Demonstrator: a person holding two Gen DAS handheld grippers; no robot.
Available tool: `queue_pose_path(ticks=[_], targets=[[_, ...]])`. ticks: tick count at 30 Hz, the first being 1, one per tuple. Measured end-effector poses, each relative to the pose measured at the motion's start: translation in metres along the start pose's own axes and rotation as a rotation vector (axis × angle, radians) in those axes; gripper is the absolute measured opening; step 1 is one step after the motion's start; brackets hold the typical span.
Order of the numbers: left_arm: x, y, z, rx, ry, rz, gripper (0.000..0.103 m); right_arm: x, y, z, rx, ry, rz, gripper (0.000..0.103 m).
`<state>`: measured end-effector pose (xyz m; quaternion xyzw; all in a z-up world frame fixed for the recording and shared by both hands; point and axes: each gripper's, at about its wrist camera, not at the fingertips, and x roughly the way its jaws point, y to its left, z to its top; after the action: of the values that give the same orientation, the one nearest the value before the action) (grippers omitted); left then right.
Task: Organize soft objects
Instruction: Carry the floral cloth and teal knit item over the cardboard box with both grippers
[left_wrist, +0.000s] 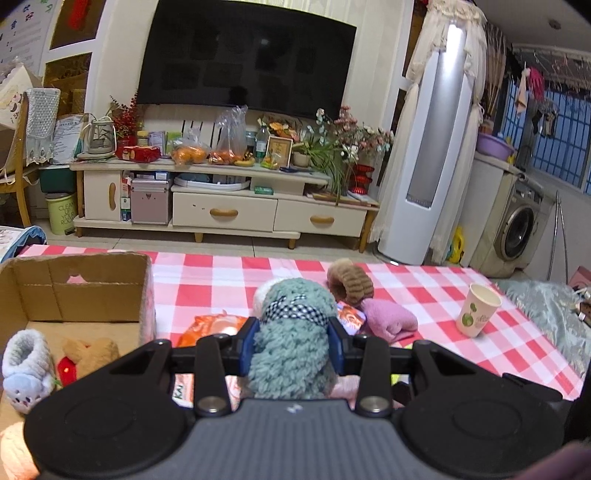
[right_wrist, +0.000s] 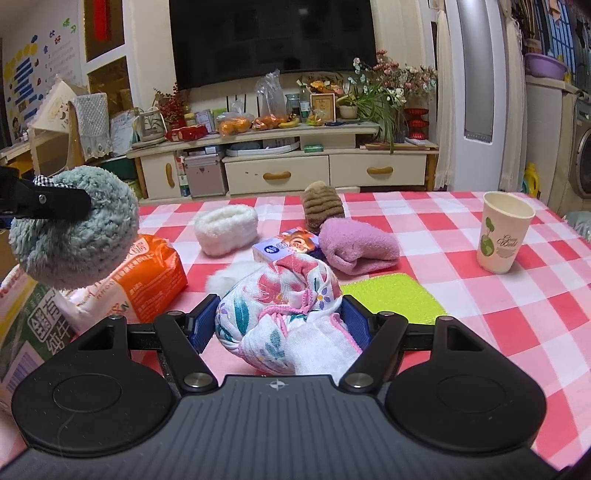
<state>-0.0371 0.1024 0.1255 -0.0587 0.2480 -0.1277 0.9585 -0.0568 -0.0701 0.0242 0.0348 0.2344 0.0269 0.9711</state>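
Observation:
My left gripper (left_wrist: 291, 343) is shut on a fluffy teal plush (left_wrist: 291, 332) with a checkered ribbon, held above the checked table; it also shows at the left of the right wrist view (right_wrist: 74, 229). My right gripper (right_wrist: 277, 325) is shut on a floral cloth bundle (right_wrist: 284, 310). A cardboard box (left_wrist: 74, 288) at the left holds a grey bootie (left_wrist: 26, 365) and a tan plush (left_wrist: 92, 354). On the table lie a brown plush (right_wrist: 321, 206), a pink towel (right_wrist: 358, 247), a white bootie (right_wrist: 225, 229) and a yellow-green cloth (right_wrist: 391, 299).
A paper cup (right_wrist: 502, 236) stands at the right of the table. An orange snack bag (right_wrist: 155, 280), a tissue pack (right_wrist: 288, 243) and a green carton (right_wrist: 26, 332) lie near the left. A TV cabinet (left_wrist: 221, 206) stands beyond the table.

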Motion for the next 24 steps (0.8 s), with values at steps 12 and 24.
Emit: queue_pose_path(ticks=[12,24], targets=[[-0.029,0.03,0.009,-0.072,-0.071,0.004,0.037,-0.024,0.035,0.014,-0.066,-0.052,0.035,0.088],[-0.049,0.079,0.016,-0.164,-0.119,0.092,0.038,-0.032,0.096,0.044,-0.151,-0.117,0.162,0.088]])
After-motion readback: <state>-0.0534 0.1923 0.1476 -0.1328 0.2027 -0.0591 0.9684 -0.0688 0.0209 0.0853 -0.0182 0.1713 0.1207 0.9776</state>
